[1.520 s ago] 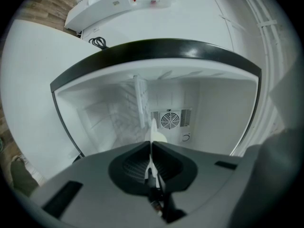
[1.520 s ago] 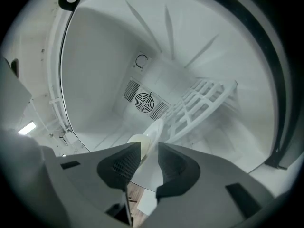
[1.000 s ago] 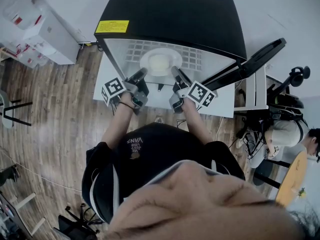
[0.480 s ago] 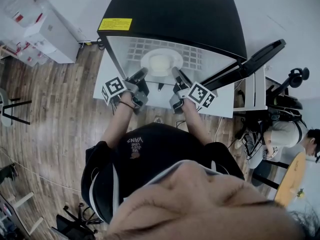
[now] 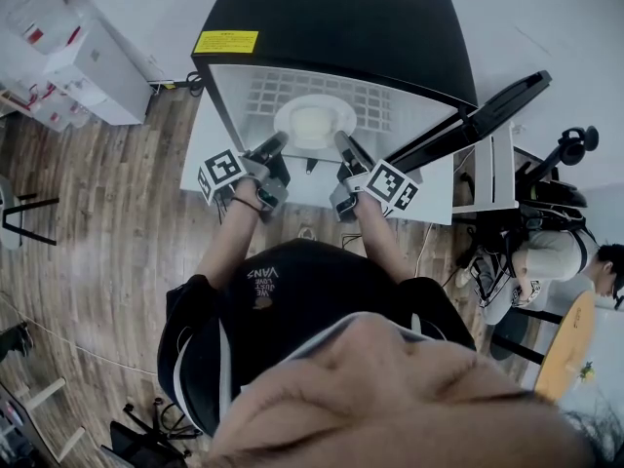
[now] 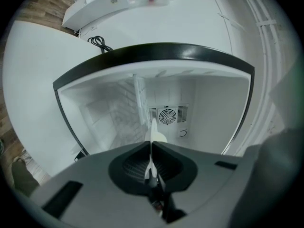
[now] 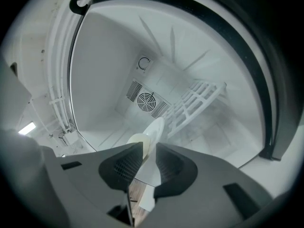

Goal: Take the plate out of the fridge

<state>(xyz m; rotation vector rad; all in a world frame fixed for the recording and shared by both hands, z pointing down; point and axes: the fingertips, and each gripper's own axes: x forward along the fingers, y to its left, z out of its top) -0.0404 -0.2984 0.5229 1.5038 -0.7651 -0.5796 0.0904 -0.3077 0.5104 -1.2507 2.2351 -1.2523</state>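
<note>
A white plate point(image 5: 314, 122) with a pale round item on it hangs level at the mouth of the open black fridge point(image 5: 341, 27). My left gripper point(image 5: 277, 146) is shut on the plate's left rim. My right gripper point(image 5: 342, 143) is shut on its right rim. In the left gripper view the plate point(image 6: 153, 129) shows edge-on, pinched between the jaws of that gripper point(image 6: 151, 145). The right gripper view has the plate point(image 7: 155, 126) running out from between its jaws point(image 7: 149, 148), with the pale item point(image 7: 134, 139) on it.
The fridge door point(image 5: 478, 120) stands swung open to the right. A white wire shelf point(image 7: 199, 99) and a fan grille point(image 6: 167, 115) are inside the fridge. A white cabinet point(image 5: 93, 66) stands at the left on the wooden floor. A seated person point(image 5: 556, 256) is at the right.
Both grippers and the plate keep almost the same place at the fridge mouth. Only the head view shifts slightly.
</note>
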